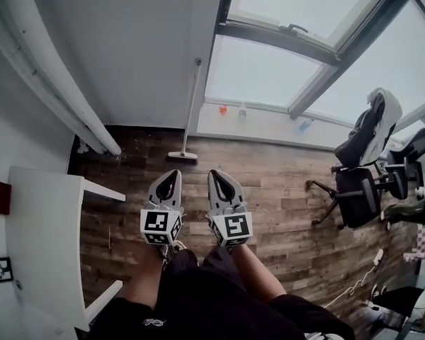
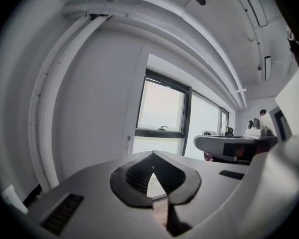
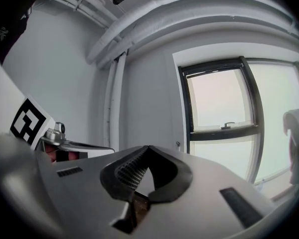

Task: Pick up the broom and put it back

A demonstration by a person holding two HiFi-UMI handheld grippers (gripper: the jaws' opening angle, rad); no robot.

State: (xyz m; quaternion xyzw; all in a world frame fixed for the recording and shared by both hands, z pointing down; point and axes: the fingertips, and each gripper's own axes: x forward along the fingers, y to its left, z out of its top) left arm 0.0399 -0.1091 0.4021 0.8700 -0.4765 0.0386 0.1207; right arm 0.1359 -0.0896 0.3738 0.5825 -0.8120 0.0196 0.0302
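1. While the broom (image 1: 190,112) leans upright just left of the window (image 1: 269,73), nothing touches it.
2. Left gripper (image 1: 170,176) and right gripper (image 1: 217,176), well back from the window, are both closed, empty.

Office: swivel chairs (image 1: 359,198), white desk (image 1: 44,241)

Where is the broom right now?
In the head view, the broom leans on the white wall just left of the window, its head resting on the wood floor ahead of the left claw.
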